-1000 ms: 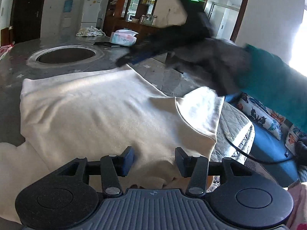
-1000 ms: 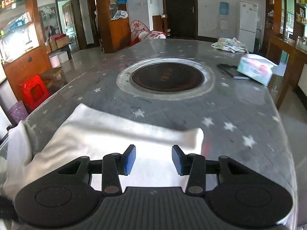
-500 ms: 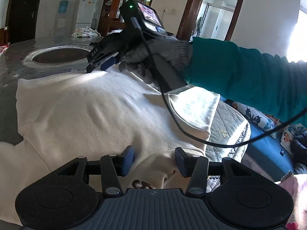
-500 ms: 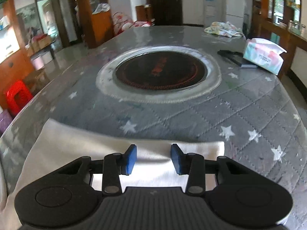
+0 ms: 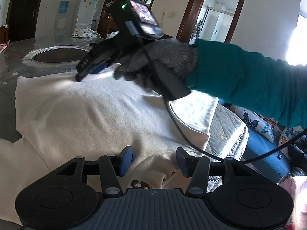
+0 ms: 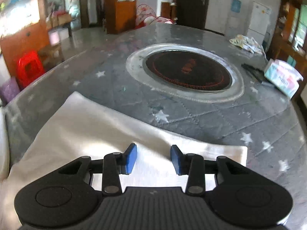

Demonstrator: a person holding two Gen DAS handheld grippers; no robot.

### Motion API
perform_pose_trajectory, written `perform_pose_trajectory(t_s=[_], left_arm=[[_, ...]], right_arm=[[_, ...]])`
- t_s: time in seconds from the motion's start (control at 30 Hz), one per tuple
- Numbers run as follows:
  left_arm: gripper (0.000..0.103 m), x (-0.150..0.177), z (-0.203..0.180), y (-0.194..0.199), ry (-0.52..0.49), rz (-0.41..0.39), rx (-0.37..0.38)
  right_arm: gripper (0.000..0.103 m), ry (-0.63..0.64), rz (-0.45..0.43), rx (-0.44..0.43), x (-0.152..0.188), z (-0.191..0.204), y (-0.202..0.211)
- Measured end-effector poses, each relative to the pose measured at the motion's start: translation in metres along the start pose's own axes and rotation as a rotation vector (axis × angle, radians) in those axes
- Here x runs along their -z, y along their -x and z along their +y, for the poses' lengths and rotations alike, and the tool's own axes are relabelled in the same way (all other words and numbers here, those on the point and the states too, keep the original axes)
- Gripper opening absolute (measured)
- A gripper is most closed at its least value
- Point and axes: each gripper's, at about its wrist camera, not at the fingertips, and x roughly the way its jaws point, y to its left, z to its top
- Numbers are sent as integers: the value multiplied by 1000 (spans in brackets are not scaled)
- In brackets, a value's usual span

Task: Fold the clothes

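A cream sweatshirt (image 5: 92, 118) lies spread on the grey star-quilted table (image 6: 211, 118), one cuffed sleeve (image 5: 193, 113) folded near the table's right edge. My left gripper (image 5: 154, 160) is open just above the garment's near fold, nothing between its blue pads. In the left wrist view my right gripper (image 5: 86, 71) rests its tips on the far edge of the sweatshirt, held by a grey-gloved hand (image 5: 165, 57) with a teal sleeve. From its own camera the right gripper (image 6: 153, 159) is open over the cream cloth (image 6: 92, 130).
A round dark hotplate (image 6: 188, 71) is set in the table's middle. A tissue pack (image 6: 282, 78) and a black flat object (image 6: 253, 71) lie at the far right, a crumpled cloth (image 6: 245, 41) beyond. A sofa with butterfly cushions (image 5: 257, 122) stands right of the table.
The right gripper has come down onto the sweatshirt's far edge and shifted leftward along it. The left gripper has stayed open in the same place.
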Motion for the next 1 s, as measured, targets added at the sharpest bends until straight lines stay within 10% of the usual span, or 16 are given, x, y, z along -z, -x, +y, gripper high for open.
perform_pose_trajectory(t_s=[0.3, 1.0], left_arm=[[54, 2, 1, 0, 3, -5, 8], [56, 3, -1, -3, 14, -16, 21]], right_arm=[[40, -153, -24, -22, -18, -25, -11], [38, 50, -1, -90, -23, 32, -3]])
